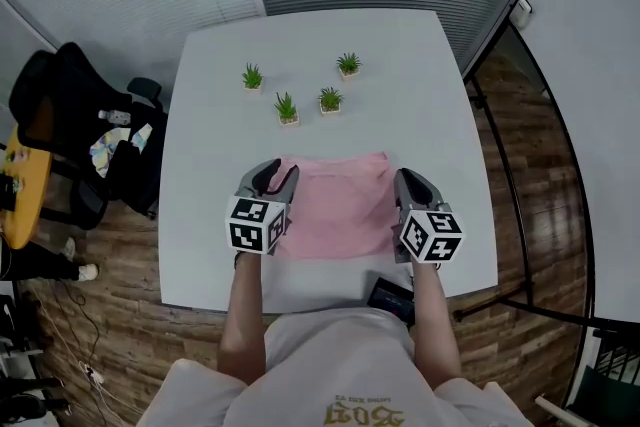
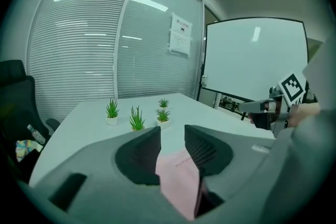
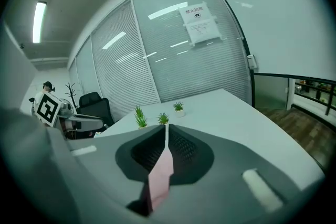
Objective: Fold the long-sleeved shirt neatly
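Left gripper (image 2: pixel 172 135) and right gripper (image 3: pixel 166 131) each clamp the shirt (image 1: pixel 335 205) between their jaws; carry both corners level, edge taut.

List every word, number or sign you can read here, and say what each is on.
"禁止拍照" appears to head the paper notice on the glass wall; its smaller print is too small to read.
Yellow print on the person's shirt: upside down, blurred, unreadable.
Marker cubes: patterns only, no words.
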A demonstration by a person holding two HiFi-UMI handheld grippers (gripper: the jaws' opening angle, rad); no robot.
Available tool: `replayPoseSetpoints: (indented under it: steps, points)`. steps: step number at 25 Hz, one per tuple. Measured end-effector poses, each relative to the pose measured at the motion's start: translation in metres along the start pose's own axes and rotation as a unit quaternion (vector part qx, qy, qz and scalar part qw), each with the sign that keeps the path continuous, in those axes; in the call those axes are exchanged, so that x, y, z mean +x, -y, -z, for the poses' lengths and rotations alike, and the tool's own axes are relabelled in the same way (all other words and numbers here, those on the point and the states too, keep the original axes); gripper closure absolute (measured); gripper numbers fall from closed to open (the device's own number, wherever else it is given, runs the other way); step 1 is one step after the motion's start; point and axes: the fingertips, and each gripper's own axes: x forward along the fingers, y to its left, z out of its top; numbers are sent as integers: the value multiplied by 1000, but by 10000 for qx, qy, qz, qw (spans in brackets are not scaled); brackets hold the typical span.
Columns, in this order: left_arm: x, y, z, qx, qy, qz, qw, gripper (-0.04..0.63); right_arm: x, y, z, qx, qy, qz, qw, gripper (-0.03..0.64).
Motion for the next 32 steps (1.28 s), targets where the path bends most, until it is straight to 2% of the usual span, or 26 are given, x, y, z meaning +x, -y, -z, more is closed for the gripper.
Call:
replayPoseSetpoints:
  steps: [2,3,6,16,32]
  points:
    - [-8,6,-1,-206,70,51,9998,496,-4,-12,0,55,21,-233,9997,603]
    - [-13,9,-2,-392,122,116,9991,587,-5,-18,1,85,1,-382,9992,603]
    - [-22,18,-7,-824,327,300,9956,588,-12,-30,0,119,12,-583,9982,604]
    - [-20,25,-9,-450,344,181,9982,588,-19,-40,0,-252,66,-440,9987,603]
    - [-10,23,-7,-386,293,154,9987,588,-21,-23,3,-205,51,-204,9996,604]
